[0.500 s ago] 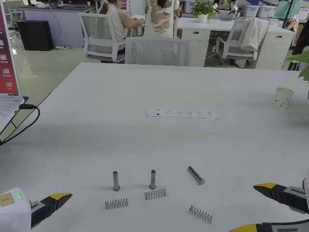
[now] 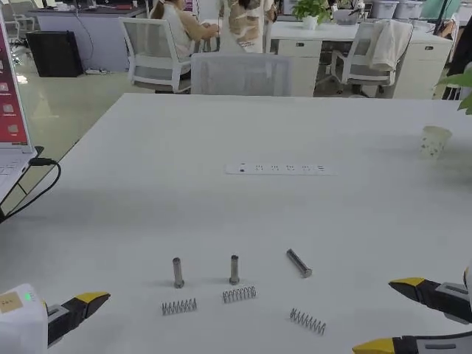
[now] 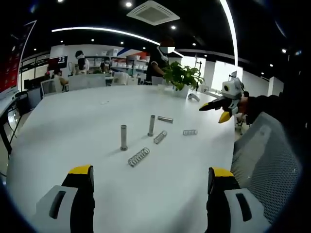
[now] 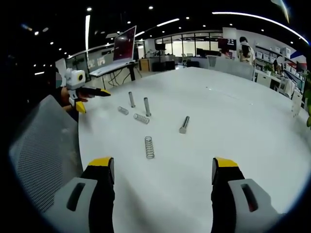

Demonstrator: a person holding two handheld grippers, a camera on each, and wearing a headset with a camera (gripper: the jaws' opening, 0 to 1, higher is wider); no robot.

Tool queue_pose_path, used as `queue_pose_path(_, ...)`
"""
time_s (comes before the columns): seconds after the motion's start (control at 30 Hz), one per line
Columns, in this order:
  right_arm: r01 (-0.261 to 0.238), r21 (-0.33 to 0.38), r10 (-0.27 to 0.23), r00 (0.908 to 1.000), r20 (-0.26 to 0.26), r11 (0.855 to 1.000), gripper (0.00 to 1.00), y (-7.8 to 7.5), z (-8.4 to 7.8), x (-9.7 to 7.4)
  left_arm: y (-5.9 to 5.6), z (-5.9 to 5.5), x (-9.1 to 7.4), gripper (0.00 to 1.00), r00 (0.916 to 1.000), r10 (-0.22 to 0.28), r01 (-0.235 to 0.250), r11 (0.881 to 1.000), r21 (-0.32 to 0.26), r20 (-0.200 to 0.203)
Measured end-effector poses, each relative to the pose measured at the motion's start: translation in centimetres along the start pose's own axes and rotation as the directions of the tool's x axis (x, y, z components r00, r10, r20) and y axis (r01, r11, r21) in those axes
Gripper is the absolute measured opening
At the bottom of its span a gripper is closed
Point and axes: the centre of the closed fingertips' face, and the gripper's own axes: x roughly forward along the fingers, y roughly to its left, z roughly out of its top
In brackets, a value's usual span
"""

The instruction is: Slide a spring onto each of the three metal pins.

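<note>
- Two grippers sit nearest, at the near edge of the table (image 2: 147, 192). They are the left gripper (image 3: 151, 171) and the right gripper (image 2: 389, 313). Each has blocky grey fingers (image 3: 80, 194) with yellow caps. Both pairs are spread wide and hold nothing.
- Three springs of thin coiled steel wire lie flat on the smooth, matte white tabletop just beyond the fingers.
- These are the left spring (image 2: 179, 306), the middle spring (image 2: 240, 294) and the right spring (image 2: 307, 321). The right spring lies at an angle, nearest the right gripper.
- Just behind the first two springs, two plain grey metal cylinders stand upright. The left pin (image 2: 178, 272) and the middle pin (image 2: 234, 270) are each near a spring but apart from it.
- Beside them to the right, the third pin (image 2: 299, 263) lies on its side behind the right spring. Its wider flat head points toward the near right.
- Farther back, a long white power strip (image 2: 280, 169) with a row of sockets lies across the middle of the table.
- Toward the far right stands a tapered paper cup (image 2: 434, 142) with a speckled print.
- At the left edge is a laptop (image 2: 9, 103) with a red screen, and a black cable (image 2: 44, 184) loops off it.
- Beyond the table stands a grey mesh-backed chair (image 2: 240, 74).
</note>
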Motion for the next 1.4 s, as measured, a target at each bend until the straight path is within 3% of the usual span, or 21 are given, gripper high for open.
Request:
queue_pose_path(0.5,0.009,0.015,-0.009,1.0,-0.002,1.0,0.82,0.01,-0.48,-0.37,-0.31,0.19,0.32,0.95,1.0,-0.003,0.003,1.0,0.004,0.002)
queue_pose_path(1.4,0.01,0.015,-0.009,0.9999,-0.012,1.0,0.81,-0.48,-0.12,-0.04,0.18,-0.07,0.51,0.95,1.0,0.005,-0.005,1.0,-0.01,0.007)
